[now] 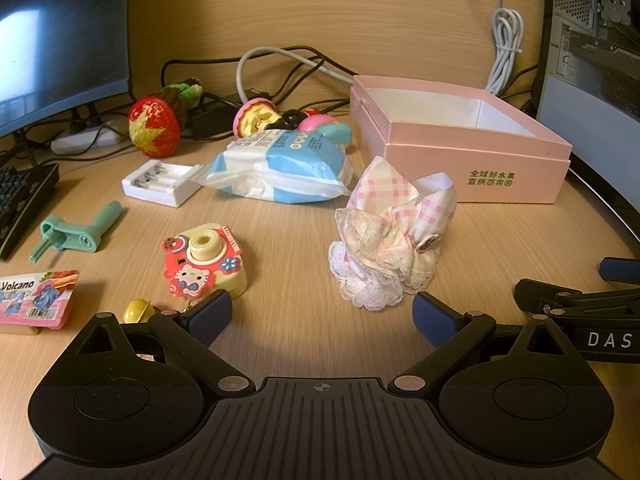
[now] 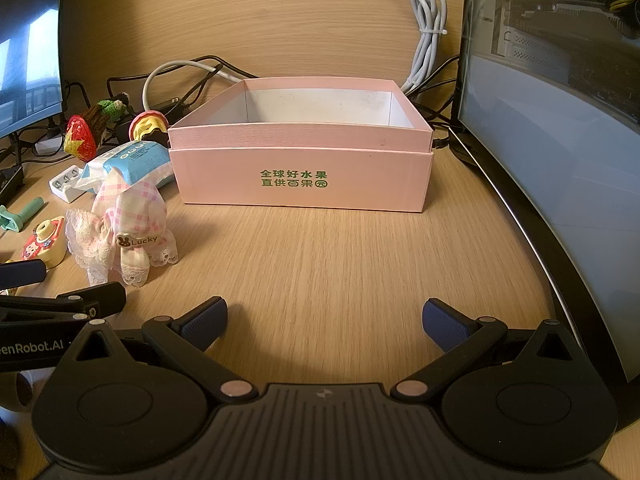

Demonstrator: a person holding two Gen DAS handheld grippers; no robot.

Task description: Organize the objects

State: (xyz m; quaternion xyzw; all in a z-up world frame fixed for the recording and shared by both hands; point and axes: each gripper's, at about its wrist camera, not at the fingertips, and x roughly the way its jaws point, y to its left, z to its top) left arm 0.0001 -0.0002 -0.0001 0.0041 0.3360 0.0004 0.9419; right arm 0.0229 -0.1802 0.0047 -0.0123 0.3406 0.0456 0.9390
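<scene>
An open pink box [image 1: 516, 168] [image 2: 304, 176] with green lettering stands on the wooden desk, nothing visible inside. A pink checked lace bow [image 1: 392, 240] [image 2: 124, 232] lies in front of its left corner. Further left lie a cartoon toy camera [image 1: 206, 262] [image 2: 42, 242], a blue wipes pack [image 1: 280, 164] [image 2: 132, 160], a white battery charger [image 1: 162, 182], a green plastic tool [image 1: 76, 232], a strawberry toy [image 1: 154, 126] and a snack packet [image 1: 38, 298]. My left gripper [image 1: 322, 318] hovers open, low over bare desk just before the bow. My right gripper [image 2: 324, 322] is open before the box.
A keyboard [image 1: 20, 204] and monitor [image 1: 60, 36] sit at the left. A computer case [image 2: 560, 120] walls off the right side. Cables [image 1: 288, 64] and small round toys [image 1: 292, 122] crowd the back. Bare wood lies between the grippers and the box.
</scene>
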